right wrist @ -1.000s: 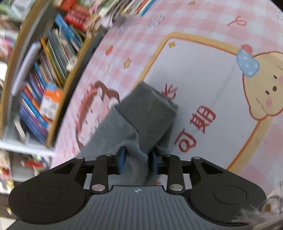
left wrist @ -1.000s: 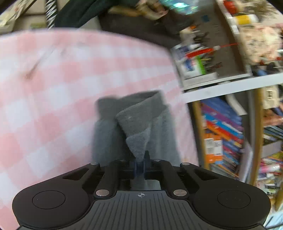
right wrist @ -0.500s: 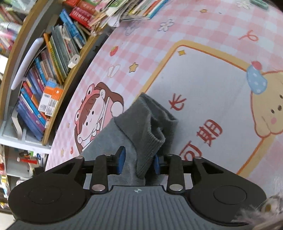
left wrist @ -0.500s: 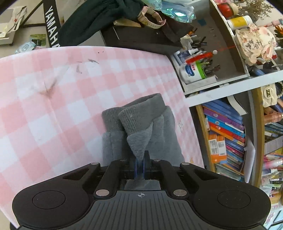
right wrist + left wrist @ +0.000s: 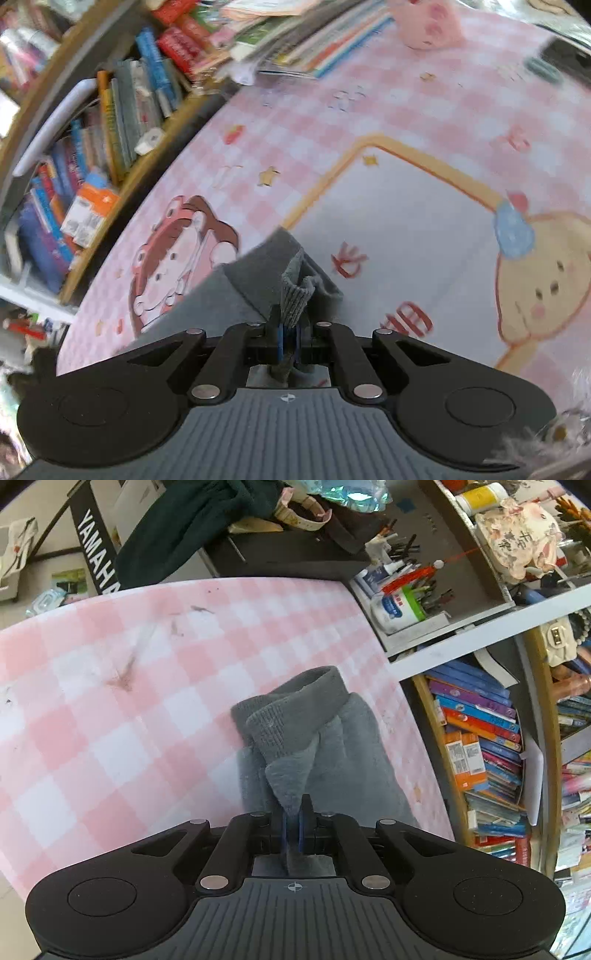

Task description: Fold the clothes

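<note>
Both the left tool and right tool clench the grey garment by thin pinches, so a tug could slip it free and spoil the fold.

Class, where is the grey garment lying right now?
The grey garment lies on the pink checked mat, near its bookshelf-side edge, pinched by both the left tool and right tool.

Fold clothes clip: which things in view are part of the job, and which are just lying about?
Part of the job:
grey garment, pinched by both grippers
left gripper, shut on it
right gripper, shut on its ribbed cuff
pink checked mat

Lying about:
bookshelf books
dark green cloth
stationery tray
</note>
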{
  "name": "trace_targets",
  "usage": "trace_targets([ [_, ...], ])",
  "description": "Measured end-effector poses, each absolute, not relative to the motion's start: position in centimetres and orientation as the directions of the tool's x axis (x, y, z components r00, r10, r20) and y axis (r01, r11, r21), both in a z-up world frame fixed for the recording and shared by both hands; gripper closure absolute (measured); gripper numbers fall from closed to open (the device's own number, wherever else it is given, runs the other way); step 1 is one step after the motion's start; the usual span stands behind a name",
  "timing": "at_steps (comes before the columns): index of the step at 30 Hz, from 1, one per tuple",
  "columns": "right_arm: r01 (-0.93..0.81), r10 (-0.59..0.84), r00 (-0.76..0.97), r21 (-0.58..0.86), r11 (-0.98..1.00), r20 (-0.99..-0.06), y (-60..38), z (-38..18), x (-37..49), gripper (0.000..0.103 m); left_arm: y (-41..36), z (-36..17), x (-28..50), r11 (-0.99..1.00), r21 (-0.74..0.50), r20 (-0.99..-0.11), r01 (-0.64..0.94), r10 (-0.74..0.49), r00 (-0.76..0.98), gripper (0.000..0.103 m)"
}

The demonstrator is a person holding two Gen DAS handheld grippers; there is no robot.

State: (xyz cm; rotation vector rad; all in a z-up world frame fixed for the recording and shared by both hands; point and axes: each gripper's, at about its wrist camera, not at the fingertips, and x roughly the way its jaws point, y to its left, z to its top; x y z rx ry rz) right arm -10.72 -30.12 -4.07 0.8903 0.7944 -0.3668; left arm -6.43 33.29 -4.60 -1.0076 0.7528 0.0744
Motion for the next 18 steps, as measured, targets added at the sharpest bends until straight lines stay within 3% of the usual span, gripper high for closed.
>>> trace_targets([
  [2,0.599,0.032,0.658,0.549,0.583,-0.752,-29.8,-3.7,-11.0,0.087,33.2,-5.1,-6.6,0.567,-0.716,-0.628,-0.407,-0.269,0.730,0.092],
  [3,0.604,0.033,0.655,0.549,0.578,-0.755,-29.7,-3.6,-11.1,0.077,33.2,-4.9,-6.9,0.575,-0.708,-0.633,-0.410,-0.260,0.729,0.087],
  [6,0.623,0.038,0.625,0.528,0.578,-0.780,-29.5,-3.0,-11.8,0.060,33.3,-4.3,-7.6,0.582,-0.691,-0.645,-0.429,-0.228,0.729,0.067],
  [12,0.640,0.089,0.583,0.524,0.562,-0.808,-29.1,-3.8,-11.9,0.058,32.6,-5.7,-6.8,0.557,-0.663,-0.698,-0.501,-0.217,0.683,0.065],
  [18,0.606,0.130,0.575,0.527,0.596,-0.808,-28.0,-4.8,-10.1,0.061,32.0,-6.2,-4.9,0.529,-0.689,-0.675,-0.495,-0.220,0.704,0.068],
])
